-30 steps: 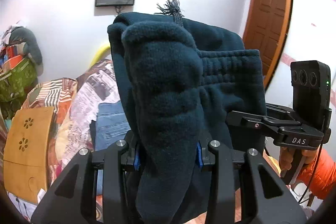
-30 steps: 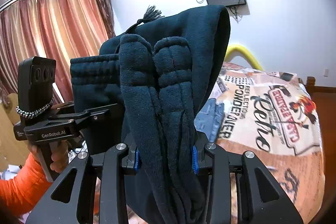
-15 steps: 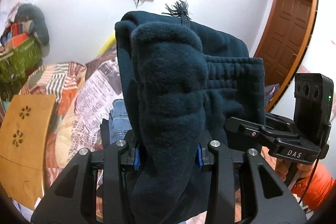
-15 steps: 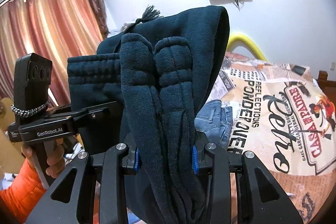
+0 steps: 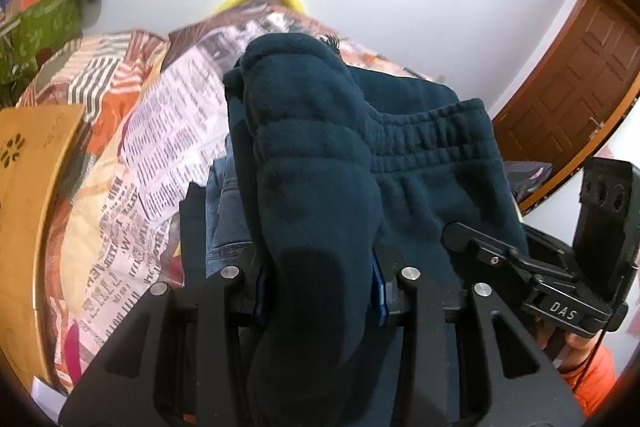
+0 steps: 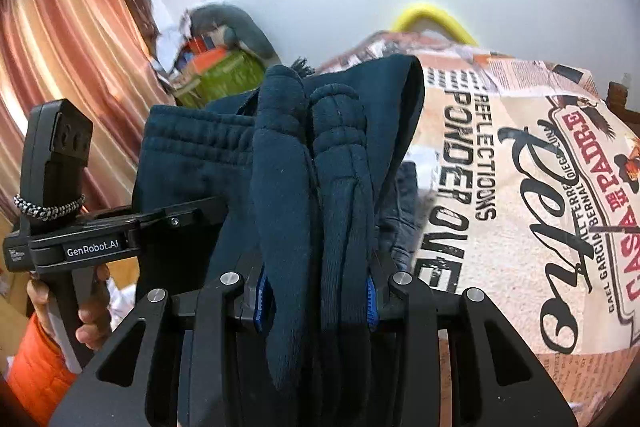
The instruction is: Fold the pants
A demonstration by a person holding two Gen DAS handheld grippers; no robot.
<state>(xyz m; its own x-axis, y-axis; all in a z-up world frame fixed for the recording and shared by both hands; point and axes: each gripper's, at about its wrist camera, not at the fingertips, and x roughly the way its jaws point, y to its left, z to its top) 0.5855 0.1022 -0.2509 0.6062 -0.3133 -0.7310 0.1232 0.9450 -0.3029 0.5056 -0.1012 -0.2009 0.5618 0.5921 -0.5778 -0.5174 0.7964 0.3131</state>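
**Pants lowered toward bed**

Left tool (image 5: 318, 287) and right tool (image 6: 316, 293) each stay clamped on the thick folded dark navy fleece pants (image 5: 320, 163). Both views now tilt downward versus earlier; the newspaper-print bed cover (image 6: 520, 227) fills more frame beneath.

We see dark navy fleece sweatpants (image 5: 320, 163), bunched into thick folds, elastic waistband (image 5: 432, 131) showing, held up above the bed.
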